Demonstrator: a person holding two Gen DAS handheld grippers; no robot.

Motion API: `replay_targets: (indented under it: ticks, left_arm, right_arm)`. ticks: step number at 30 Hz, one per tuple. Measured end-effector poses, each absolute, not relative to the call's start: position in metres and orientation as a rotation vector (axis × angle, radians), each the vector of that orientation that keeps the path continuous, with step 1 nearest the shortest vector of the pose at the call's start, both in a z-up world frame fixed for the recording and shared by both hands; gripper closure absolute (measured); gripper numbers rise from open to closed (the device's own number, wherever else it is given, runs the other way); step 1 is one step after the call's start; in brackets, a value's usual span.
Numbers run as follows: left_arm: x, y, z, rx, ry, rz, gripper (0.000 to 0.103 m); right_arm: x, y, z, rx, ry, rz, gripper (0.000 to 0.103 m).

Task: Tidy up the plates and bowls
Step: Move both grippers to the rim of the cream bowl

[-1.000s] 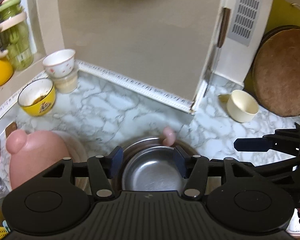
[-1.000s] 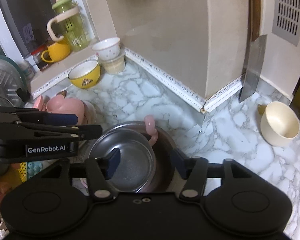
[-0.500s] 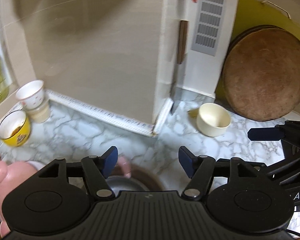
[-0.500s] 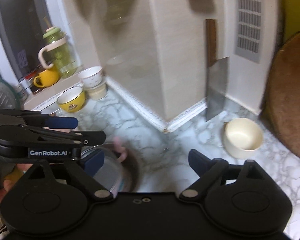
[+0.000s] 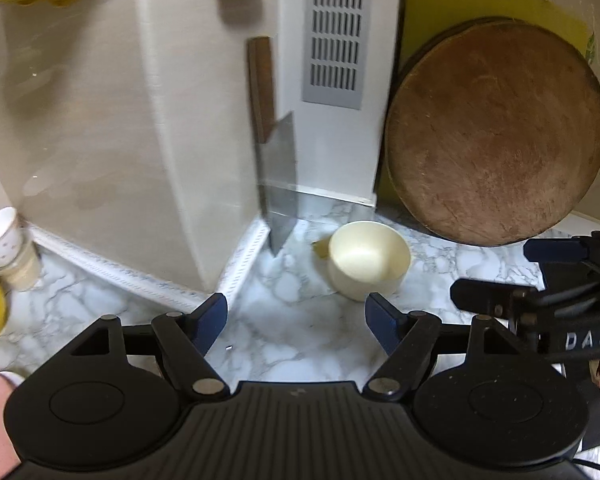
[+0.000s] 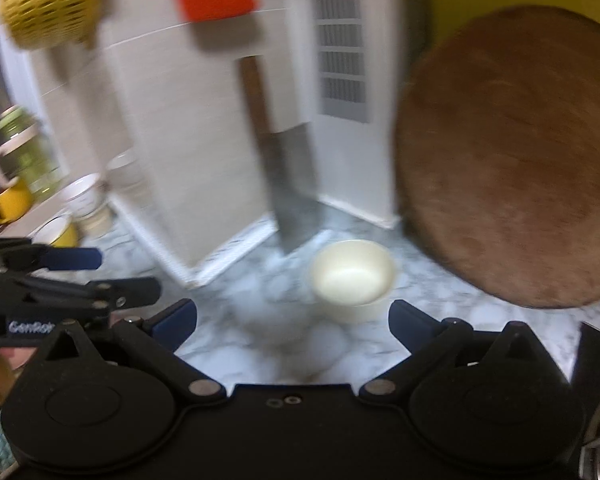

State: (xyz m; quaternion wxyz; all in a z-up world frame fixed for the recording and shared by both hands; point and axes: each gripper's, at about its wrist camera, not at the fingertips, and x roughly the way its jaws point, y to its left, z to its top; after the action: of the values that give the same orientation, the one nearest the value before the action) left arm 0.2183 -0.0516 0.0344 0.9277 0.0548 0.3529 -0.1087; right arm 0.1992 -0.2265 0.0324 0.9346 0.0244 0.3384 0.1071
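— 2 tongs, both empty: left tongs (image 5: 296, 320) and right tongs (image 6: 292, 322) are opening.
— And the cream bowl (image 6: 354, 276)?
— Upright on the tabletop (image 5: 284, 344), near the cleaver (image 5: 278, 184). Reaching step, probably; next, straddle its rim and close.

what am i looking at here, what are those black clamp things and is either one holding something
Those are two hand-held grippers; a person carries one in each hand. Each picture comes from a camera on a gripper, looking along its fingers. One view shows the left gripper, the other the right gripper. Both sets of jaws are opening, with nothing between them. Ahead, on the marble counter, sits a cream bowl. A cleaver stands against the wall corner, and a round wooden chopping board leans behind. The right view is blurred.
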Motion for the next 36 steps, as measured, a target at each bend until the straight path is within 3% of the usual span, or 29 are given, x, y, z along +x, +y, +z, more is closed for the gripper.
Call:
replay_targets:
  ticks: [21,36]
  left_arm:
    - [0.334,-0.126,-0.039,0.075,0.841,-0.093,0.027]
    - [0.39,-0.13,-0.094,0.052,0.939,-0.021,0.027]
  right_arm:
    - [0.305,-0.308,-0.03,0.16,0.77,0.037,0.001]
    - [0.363,-0.295,-0.08,0.194,0.895,0.003,0.018]
